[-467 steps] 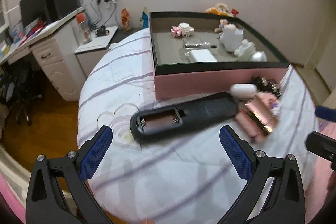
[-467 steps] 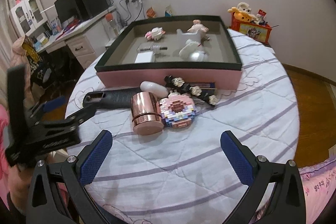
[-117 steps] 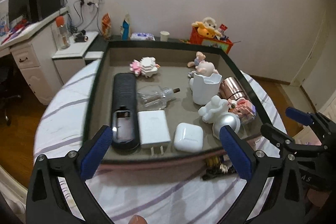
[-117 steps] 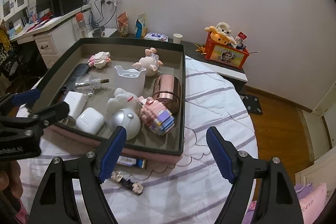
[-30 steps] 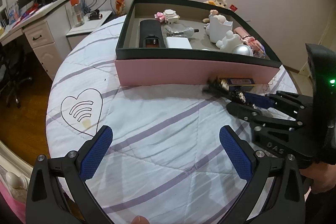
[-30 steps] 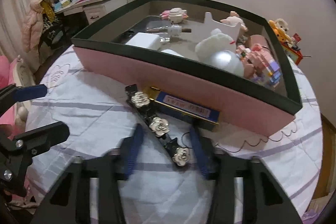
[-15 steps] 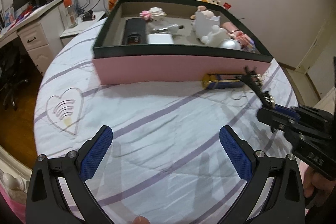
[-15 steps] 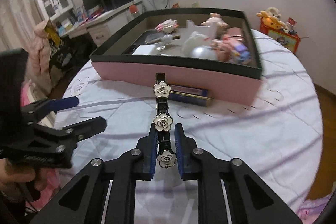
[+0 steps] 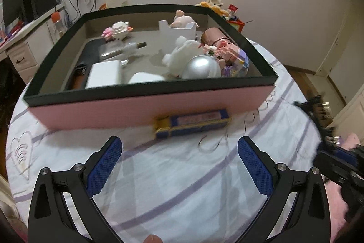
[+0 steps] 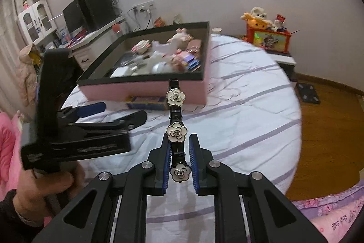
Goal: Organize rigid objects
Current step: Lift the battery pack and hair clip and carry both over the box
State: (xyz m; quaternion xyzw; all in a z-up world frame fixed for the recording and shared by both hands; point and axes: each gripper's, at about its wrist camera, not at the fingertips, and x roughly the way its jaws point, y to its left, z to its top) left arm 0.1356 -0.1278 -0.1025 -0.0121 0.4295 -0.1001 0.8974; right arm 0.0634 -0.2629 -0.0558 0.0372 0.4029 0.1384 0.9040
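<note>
A pink box with a black rim (image 9: 145,104) (image 10: 145,85) sits on the round quilted table and holds several small objects. A blue and gold flat box (image 9: 193,123) (image 10: 145,105) lies on the quilt against its front wall. My right gripper (image 10: 179,147) is shut on a black hair clip with white flowers (image 10: 176,120), held above the quilt in front of the box; it shows at the far right of the left wrist view (image 9: 318,111). My left gripper (image 9: 179,156) is open and empty, just in front of the blue and gold box.
A desk with drawers (image 9: 20,54) and a monitor stands at the left. A red toy box with plush toys (image 10: 268,38) sits on a side table beyond the round table. Wooden floor (image 10: 329,124) lies to the right.
My left gripper has moved closer to the pink box and the blue and gold box. My right gripper has lifted the hair clip higher and swung it further right.
</note>
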